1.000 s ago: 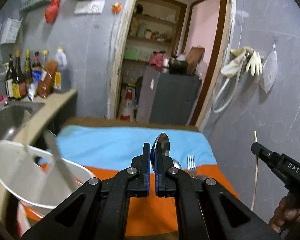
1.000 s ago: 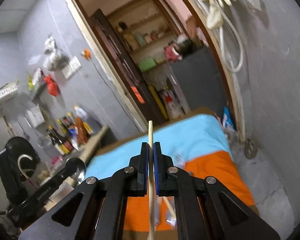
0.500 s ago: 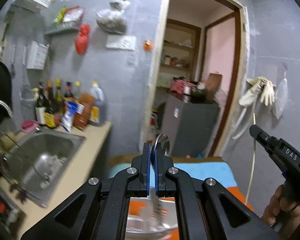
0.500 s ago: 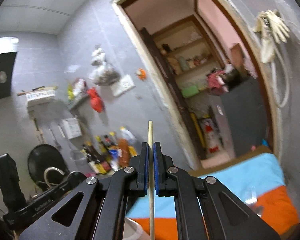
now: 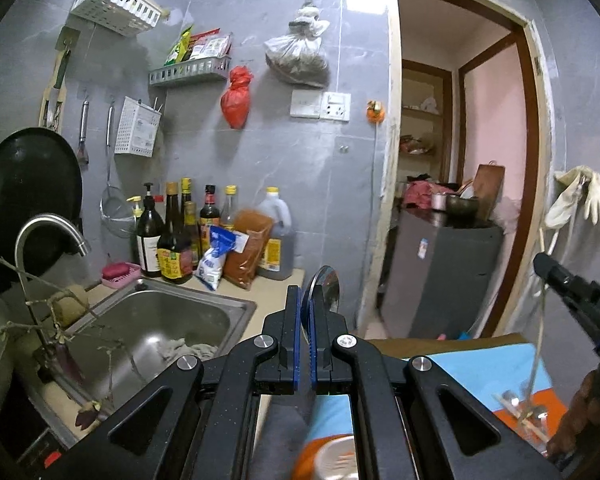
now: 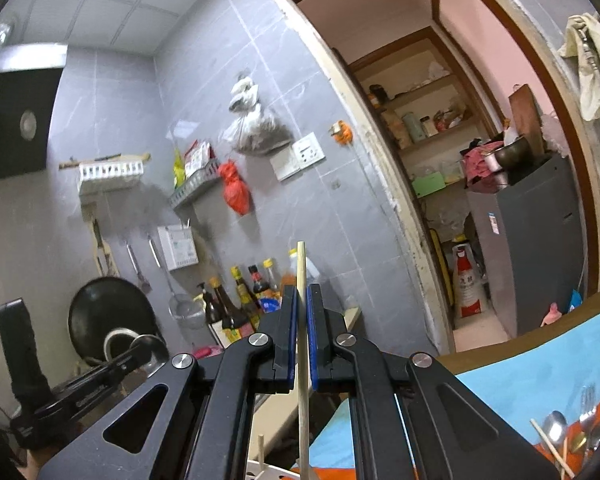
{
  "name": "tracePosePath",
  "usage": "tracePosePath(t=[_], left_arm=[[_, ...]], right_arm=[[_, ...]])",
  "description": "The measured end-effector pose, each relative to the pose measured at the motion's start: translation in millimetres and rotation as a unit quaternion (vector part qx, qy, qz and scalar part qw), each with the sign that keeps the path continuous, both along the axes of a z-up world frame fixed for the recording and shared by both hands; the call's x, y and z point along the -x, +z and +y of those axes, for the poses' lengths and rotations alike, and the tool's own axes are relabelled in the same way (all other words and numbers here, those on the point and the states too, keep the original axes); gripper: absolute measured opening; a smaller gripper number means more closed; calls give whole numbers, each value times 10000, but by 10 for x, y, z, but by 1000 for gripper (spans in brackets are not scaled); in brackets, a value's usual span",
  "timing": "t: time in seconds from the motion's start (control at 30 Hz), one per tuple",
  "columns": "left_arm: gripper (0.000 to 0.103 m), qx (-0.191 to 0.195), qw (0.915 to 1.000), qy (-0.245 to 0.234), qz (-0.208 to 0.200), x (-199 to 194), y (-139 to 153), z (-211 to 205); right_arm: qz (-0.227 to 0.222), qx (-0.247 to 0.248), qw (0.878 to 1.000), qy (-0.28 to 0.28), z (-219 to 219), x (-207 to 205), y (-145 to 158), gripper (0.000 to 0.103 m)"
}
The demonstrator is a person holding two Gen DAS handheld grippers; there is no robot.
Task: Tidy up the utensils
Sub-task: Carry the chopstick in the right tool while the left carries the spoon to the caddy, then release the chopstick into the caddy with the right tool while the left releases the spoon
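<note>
My left gripper (image 5: 305, 312) is shut on a metal spoon (image 5: 325, 285) whose bowl sticks up past the fingertips, raised above the counter edge beside the sink. My right gripper (image 6: 302, 304) is shut on a pale wooden chopstick (image 6: 302, 344) that stands upright through the jaws. The right gripper also shows at the right edge of the left wrist view (image 5: 576, 292) with the chopstick (image 5: 538, 336) hanging below it. Loose spoons, a fork and chopsticks (image 6: 572, 432) lie on the blue and orange cloth (image 6: 540, 376).
A steel sink (image 5: 140, 332) with a tap (image 5: 44, 236) lies left, bottles (image 5: 180, 236) behind it. A white wall caddy (image 5: 136, 126) hangs above. A white basket rim (image 6: 268, 470) shows below the right gripper. A doorway and grey cabinet (image 5: 440, 276) stand right.
Both grippers have risen and tilted upward, from looking down at the cloth and white basket to facing the wall and sink. Each still holds its utensil.
</note>
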State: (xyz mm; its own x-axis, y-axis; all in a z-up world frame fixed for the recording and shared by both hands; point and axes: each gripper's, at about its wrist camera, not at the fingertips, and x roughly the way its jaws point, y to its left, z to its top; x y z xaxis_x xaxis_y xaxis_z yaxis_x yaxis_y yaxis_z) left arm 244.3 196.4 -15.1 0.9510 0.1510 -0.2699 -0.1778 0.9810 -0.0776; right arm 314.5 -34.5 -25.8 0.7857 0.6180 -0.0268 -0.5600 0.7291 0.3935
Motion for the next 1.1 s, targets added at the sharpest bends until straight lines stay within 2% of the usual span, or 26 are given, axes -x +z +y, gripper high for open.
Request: tracePosePath(t=[0.17,0.43,0.6,0.87,1.1], left_arm=[[1,-117,9999,62,29,-77,-298,8],[2,-451,9989,95,-6,-71,-541,-154],[2,-593,9981,94,146,-98,-646,-209],[2,-46,9989,-144,445,-38,-722,-137],[5,370,9961,-349,723,12,-687,-121]], right_arm=[[-37,130,9999,-26,137,-34,-235,3],[-41,414,9991,-62,223,8,-454,3],[-4,525,9986,-87,245,20,-512,3],[220,594,9980,-37,209,65,-578,4],[392,666,9970,48,136,119,-569,7]])
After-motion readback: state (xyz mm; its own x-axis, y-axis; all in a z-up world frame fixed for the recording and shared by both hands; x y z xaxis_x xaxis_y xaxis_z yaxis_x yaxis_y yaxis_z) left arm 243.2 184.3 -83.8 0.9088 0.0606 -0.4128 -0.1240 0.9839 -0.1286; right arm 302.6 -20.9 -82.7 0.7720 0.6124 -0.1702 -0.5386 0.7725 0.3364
